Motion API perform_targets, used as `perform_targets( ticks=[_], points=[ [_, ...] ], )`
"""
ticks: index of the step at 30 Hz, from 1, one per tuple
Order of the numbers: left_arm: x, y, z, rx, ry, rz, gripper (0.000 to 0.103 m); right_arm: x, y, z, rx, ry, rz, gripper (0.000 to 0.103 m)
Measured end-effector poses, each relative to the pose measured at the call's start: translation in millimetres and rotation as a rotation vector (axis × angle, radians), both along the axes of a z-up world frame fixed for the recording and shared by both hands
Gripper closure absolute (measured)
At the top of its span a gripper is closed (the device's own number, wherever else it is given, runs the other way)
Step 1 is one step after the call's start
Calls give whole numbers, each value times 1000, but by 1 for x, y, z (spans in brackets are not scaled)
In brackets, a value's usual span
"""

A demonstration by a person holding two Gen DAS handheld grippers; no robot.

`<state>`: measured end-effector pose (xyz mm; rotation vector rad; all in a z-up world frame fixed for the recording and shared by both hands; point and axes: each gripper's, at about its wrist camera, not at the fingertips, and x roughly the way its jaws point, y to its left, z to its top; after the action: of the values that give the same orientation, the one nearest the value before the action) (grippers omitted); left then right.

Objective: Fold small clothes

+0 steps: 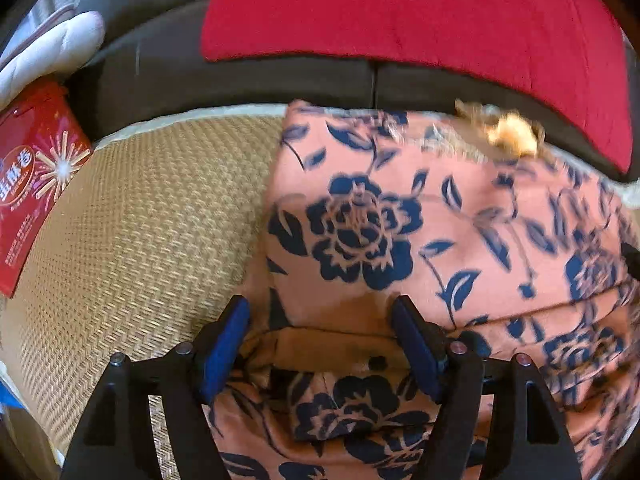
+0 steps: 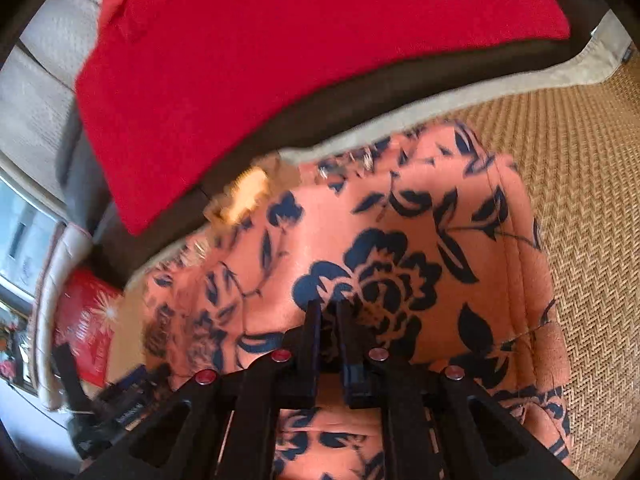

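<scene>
Salmon-orange cloth garment printed with dark navy flowers and leaves (image 1: 400, 216) spread in folds on a tan woven straw mat (image 1: 132, 216), reaching to the mat's far edge with its pale binding and running out of frame at the near and right sides in the left wrist view. Left gripper (image 1: 320, 320) low over the garment's near-left part, blue-padded fingers (image 1: 224, 344) standing well apart, nothing pinched; cloth seen in the gap, pads not pressing it. Right gripper (image 2: 330, 314) with black fingers drawn almost together over a large navy flower; whether a pinch of fabric sits between the tips hard to tell, the spot dark and partly covered by the fingers themselves. Blurred yellowish patch (image 1: 512, 136) at the garment's far edge, too smeared to identify. Beyond the mat's far edge, a dark brown sofa front (image 1: 240, 80) carrying a red plush cushion (image 1: 400, 20), cut off by the top of the frame. Off the mat's left edge, a red printed box with white starburst and lettering (image 1: 36, 184), partly cut off, print too small to read; above it a white padded shape (image 1: 48, 52), only partly in frame. In the right wrist view, lower left corner, a blurred dark mechanism, presumably the other gripper, details lost to blur.
</scene>
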<state>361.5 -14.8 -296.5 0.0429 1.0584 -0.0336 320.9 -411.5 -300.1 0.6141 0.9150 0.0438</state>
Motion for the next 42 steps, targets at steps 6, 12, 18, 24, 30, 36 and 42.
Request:
perform_targets(
  ticks=[6, 12, 18, 24, 30, 36, 42],
  points=[
    [6, -4, 1, 9, -15, -14, 28, 0, 23, 7, 61, -66, 95, 91],
    [5, 3, -2, 20, 34, -23, 26, -4, 38, 1, -3, 14, 177, 91],
    [-36, 37, 37, -23, -79, 28, 26, -61, 0, 21, 31, -52, 101, 89],
    [-110, 62, 74, -96, -249, 33, 18, -144, -33, 55, -11, -189, -2, 59],
    [-193, 94, 48, -78, -249, 42, 17, -241, -56, 53, -41, -209, -89, 9],
    [-246, 120, 19, -128, -140, 72, 17, -289, -73, 21, 89, -76, -133, 9],
    [-274, 129, 4, -218, -65, 107, 17, -292, -72, -1, 152, 13, -122, 10]
  ],
)
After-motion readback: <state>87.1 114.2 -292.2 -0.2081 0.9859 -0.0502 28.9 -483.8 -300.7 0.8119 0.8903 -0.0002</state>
